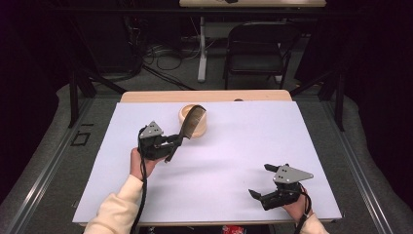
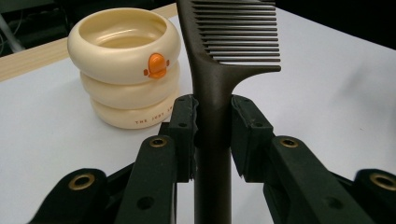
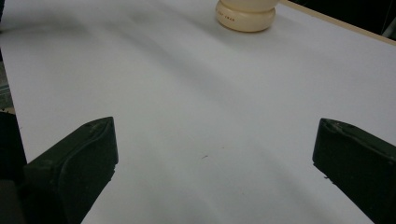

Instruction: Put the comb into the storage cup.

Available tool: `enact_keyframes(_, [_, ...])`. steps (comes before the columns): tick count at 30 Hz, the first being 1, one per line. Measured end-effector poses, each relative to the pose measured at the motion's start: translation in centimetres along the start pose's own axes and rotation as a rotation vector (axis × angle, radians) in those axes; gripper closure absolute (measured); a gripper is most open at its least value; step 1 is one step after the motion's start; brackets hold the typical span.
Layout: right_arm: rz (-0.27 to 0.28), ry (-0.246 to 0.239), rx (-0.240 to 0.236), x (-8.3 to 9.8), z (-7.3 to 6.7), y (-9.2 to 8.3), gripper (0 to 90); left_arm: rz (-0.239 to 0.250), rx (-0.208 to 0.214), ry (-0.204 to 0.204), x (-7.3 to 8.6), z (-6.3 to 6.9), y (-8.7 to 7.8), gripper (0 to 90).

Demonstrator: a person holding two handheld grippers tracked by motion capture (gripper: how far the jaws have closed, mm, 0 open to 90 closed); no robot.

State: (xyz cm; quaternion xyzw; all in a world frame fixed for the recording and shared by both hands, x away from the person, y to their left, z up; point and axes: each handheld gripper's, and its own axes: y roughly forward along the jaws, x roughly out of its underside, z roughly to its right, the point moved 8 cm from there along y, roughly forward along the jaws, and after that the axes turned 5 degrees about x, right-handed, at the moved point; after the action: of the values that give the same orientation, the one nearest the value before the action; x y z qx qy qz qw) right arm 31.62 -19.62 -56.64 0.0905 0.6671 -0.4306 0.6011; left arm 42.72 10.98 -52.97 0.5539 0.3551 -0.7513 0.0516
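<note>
Left gripper (image 1: 171, 141) clenched on a dark comb (image 2: 212, 107), pads on the handle just below the teeth. Comb held up off the table, teeth end tilted toward the far side, right beside and partly over the cream holder (image 1: 193, 121). Holder: 3 stacked rings in shape, open top, small orange mark on its side, standing upright at the far middle of the white mat (image 1: 234, 156).

Right gripper (image 1: 260, 183) rests near the right front of the mat, jaws released wide, nothing between them. From the right gripper view the holder (image 3: 246, 15) sits well apart, far ahead.

Step in hand, as I read it: comb already picked up and carried to the holder; dropping it in is not yet done. Next move likely calls for lifting the comb clear above the rim, turning it closer to upright, centring 1 end over the opening, lowering, then letting go. The holder looks light; a knock on the rim could tip or shove it, so the free gripper might steady it.

Surface: white mat over a pale wooden table (image 1: 204, 95). Room: dark, grey floor, a black folding chair (image 1: 258, 51) beyond the table, loose cables (image 1: 165, 53) on the floor.
</note>
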Motion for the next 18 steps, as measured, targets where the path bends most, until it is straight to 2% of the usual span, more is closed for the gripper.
enact_keyframes(6, [0.001,0.000,0.001,0.0,0.1,0.0,0.0,0.036,0.008,-0.026,-0.4,-0.2,-0.3,72.0])
enact_keyframes(18, [-0.003,0.005,0.001,0.0,0.0,0.0,0.0,0.070,-0.011,-0.023,-1.6,-0.8,-0.9,72.0])
